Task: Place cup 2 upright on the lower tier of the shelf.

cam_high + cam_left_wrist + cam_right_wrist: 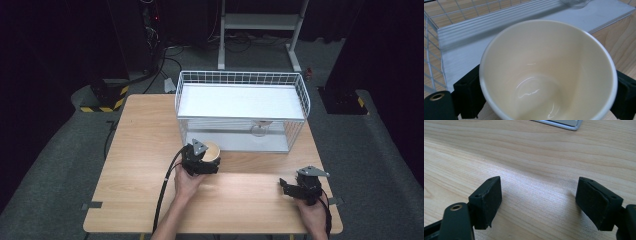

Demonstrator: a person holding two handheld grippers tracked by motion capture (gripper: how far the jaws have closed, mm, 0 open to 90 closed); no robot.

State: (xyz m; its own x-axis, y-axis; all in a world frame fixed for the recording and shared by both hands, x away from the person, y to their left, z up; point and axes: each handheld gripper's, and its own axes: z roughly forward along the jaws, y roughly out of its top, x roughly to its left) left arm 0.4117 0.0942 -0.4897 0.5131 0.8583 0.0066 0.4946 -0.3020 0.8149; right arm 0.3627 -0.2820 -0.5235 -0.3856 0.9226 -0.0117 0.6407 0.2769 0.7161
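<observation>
Left gripper (pixel 209 159) clamps a cream cup (pixel 549 72) (right gripper (pixel 549 202) spread)

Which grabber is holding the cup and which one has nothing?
The left gripper holds the cream cup, its jaws pressed on either side of it. The right gripper has nothing: its jaws stand wide apart over the bare wooden table.
</observation>
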